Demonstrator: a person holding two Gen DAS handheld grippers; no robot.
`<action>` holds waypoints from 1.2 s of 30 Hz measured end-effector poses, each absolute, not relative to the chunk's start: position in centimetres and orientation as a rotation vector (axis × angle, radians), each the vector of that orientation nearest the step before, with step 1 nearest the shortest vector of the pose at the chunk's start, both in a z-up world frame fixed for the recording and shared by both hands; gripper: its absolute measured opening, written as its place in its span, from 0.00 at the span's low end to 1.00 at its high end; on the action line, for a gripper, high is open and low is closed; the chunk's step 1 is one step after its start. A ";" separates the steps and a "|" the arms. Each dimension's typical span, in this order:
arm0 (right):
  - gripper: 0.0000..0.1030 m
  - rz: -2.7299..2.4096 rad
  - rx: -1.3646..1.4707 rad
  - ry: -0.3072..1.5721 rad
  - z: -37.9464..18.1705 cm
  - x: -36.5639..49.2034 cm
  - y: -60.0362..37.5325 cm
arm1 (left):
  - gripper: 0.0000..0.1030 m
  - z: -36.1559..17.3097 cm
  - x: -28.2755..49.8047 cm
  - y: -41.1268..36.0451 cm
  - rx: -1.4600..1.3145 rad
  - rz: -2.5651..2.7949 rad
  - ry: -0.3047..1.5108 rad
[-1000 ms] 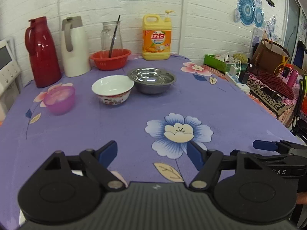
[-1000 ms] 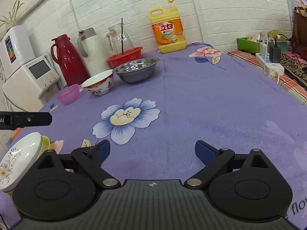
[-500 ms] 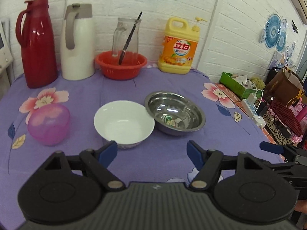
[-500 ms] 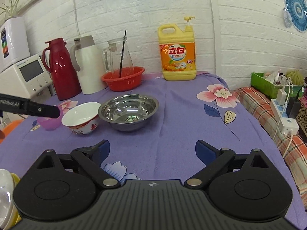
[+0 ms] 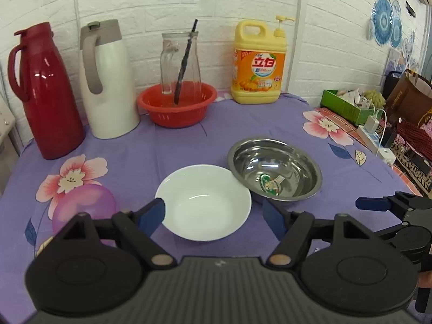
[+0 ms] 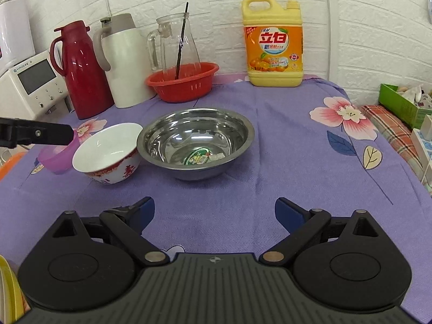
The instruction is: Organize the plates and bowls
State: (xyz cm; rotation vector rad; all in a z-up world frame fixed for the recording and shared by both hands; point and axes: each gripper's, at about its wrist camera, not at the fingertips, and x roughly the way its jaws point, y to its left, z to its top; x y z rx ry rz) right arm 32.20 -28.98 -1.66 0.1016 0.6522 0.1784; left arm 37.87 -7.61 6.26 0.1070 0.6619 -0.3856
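Note:
Three bowls stand in a row on the purple flowered tablecloth [image 5: 167,151]: a small purple bowl [image 5: 81,205], a white bowl [image 5: 202,199] with a red pattern outside [image 6: 108,154], and a steel bowl [image 5: 275,170] [image 6: 195,140]. My left gripper [image 5: 212,217] hangs open just above the near side of the white bowl, touching nothing. One of its fingers [image 6: 37,135] shows over the purple bowl [image 6: 55,156] in the right wrist view. My right gripper [image 6: 214,213] is open and empty, short of the steel bowl. Its fingers [image 5: 378,205] show at the right of the left wrist view.
Along the back wall stand a red thermos [image 5: 43,91], a white thermos [image 5: 108,81], a red basket [image 5: 176,105] holding a glass jug, and a yellow detergent bottle [image 5: 257,62]. A white appliance [image 6: 29,86] sits left. Stacked plates [image 6: 8,291] show at the lower left. A power strip [image 5: 375,135] lies past the right edge.
Both grippers have moved forward across the table toward the bowls, which now sit much closer. Both pairs of jaws stay equally wide.

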 end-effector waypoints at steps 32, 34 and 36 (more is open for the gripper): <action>1.00 0.208 0.241 0.650 -3.2 32.3 -30.9 | 0.73 0.2 45.8 -6.6 0.386 -0.085 0.764; 1.00 0.207 0.240 0.652 -3.2 32.3 -30.9 | 0.73 0.2 45.9 -6.2 0.362 -0.086 0.770; 1.00 0.209 0.240 0.655 -3.3 32.4 -30.9 | 0.74 0.2 46.0 -5.8 0.346 -0.080 0.776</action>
